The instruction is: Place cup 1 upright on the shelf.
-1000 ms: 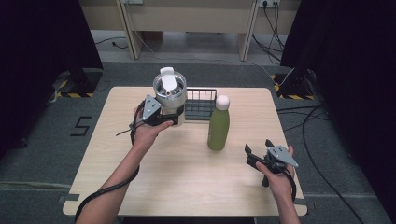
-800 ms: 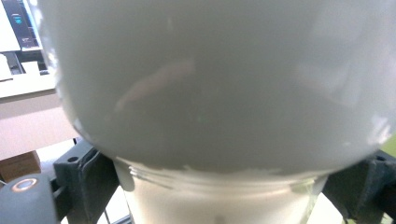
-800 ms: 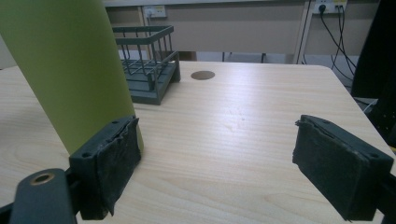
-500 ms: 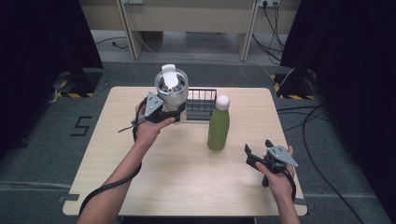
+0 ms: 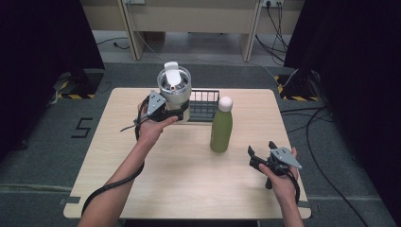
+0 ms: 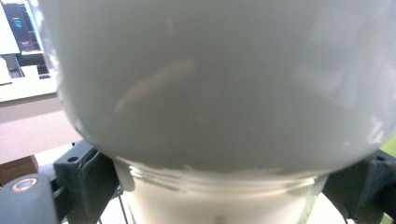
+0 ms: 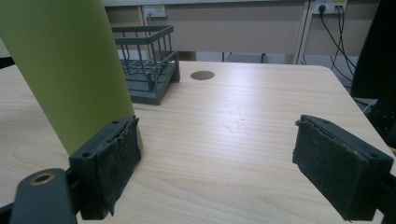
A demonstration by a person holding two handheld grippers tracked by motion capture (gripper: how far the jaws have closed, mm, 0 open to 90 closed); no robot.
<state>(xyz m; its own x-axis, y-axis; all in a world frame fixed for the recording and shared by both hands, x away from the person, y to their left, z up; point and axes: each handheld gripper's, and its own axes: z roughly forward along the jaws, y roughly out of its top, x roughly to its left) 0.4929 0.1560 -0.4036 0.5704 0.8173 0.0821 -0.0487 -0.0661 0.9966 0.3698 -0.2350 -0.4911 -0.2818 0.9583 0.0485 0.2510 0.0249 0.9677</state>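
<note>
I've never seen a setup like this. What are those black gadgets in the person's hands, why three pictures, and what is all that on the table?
No machine here: a person holds a hand-worked tool with two jaws in each hand. One camera looks down from above; one more rides on each tool, looking along its jaws. On the wooden table stand a green bottle and a dark wire rack. The left gripper has its jaws closed on a white tumbler with a lid, which looms huge in its own camera. The right gripper waits open near the bottle, holding nothing.
</note>
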